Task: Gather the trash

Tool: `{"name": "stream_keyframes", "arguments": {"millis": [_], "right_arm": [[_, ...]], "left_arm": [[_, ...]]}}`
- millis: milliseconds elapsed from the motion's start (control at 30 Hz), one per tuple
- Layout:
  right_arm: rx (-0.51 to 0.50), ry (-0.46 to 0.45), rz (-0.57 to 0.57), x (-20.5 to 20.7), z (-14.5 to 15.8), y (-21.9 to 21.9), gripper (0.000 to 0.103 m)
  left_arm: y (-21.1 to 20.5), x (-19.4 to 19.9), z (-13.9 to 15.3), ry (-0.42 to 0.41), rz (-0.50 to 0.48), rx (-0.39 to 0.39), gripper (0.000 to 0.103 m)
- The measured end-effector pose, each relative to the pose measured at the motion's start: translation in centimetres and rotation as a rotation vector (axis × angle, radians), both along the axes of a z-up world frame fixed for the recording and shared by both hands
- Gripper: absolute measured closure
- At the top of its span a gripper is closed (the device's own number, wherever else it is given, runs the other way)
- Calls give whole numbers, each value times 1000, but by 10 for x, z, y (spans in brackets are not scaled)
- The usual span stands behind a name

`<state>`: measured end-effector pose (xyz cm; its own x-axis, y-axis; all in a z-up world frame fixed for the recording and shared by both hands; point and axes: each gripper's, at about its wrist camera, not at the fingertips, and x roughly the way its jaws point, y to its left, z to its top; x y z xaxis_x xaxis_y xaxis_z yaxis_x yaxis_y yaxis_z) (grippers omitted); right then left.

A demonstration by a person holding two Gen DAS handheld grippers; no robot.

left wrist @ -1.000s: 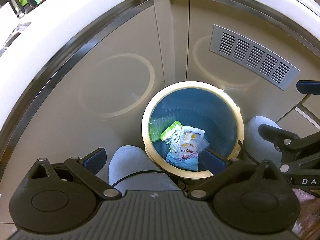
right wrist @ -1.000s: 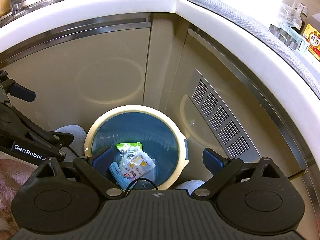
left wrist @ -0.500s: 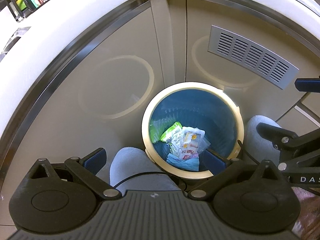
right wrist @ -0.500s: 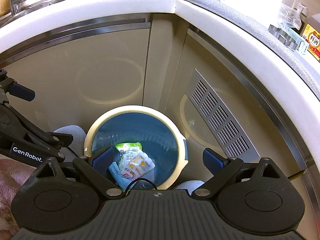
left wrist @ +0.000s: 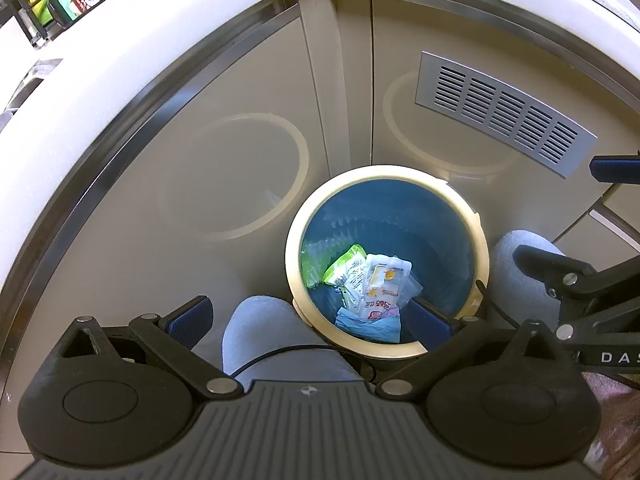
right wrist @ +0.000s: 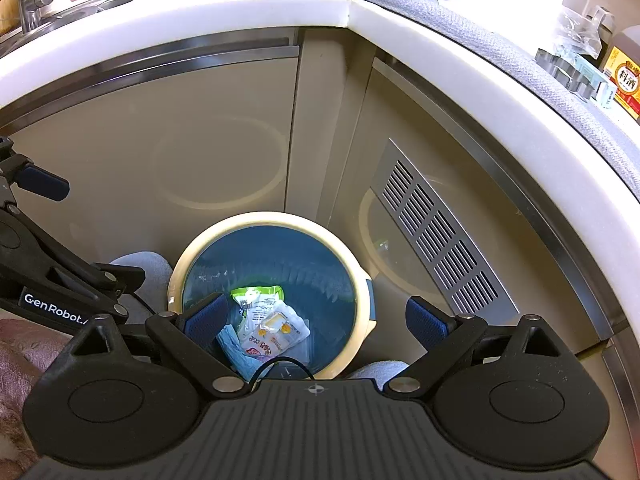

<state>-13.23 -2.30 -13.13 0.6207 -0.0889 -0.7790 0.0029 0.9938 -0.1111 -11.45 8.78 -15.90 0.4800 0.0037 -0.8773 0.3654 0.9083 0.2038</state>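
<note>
I am looking steeply down from both wrist cameras, high over the floor, facing the cabinet corner. Both are sharing the trash bin (left wrist: 387, 268) (right wrist: 272, 296), the vent grille (left wrist: 504, 112) (right wrist: 436, 236), and each other's gripper at the frame edge.

Home kitchen — sink faucet (right wrist: 30, 0), counter (right wrist: 240, 8)

The near rim of the trash bin (left wrist: 294, 240) is hidden behind the left gripper's (left wrist: 310, 318) body, and one blue finger pad (left wrist: 430, 318) covers part of the bin's inside. At the bin's bottom the light blue wrapper (left wrist: 370, 324) lies partly under the white packets (left wrist: 384, 280), whose print is too small to read. Beside the bin, the right gripper (left wrist: 612, 236) is cut off by the frame edge. In the right wrist view, the gripper body and a black cable (right wrist: 284, 364) hide the bin's near rim.
</note>
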Motion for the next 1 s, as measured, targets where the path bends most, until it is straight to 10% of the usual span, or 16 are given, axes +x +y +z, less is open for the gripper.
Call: {"name": "stream_keyframes", "arguments": {"millis": [1000], "right_arm": [[49,-42,-17,-5,3,-6,6]], "left_arm": [[8,4,0,14,51,0,0]]}}
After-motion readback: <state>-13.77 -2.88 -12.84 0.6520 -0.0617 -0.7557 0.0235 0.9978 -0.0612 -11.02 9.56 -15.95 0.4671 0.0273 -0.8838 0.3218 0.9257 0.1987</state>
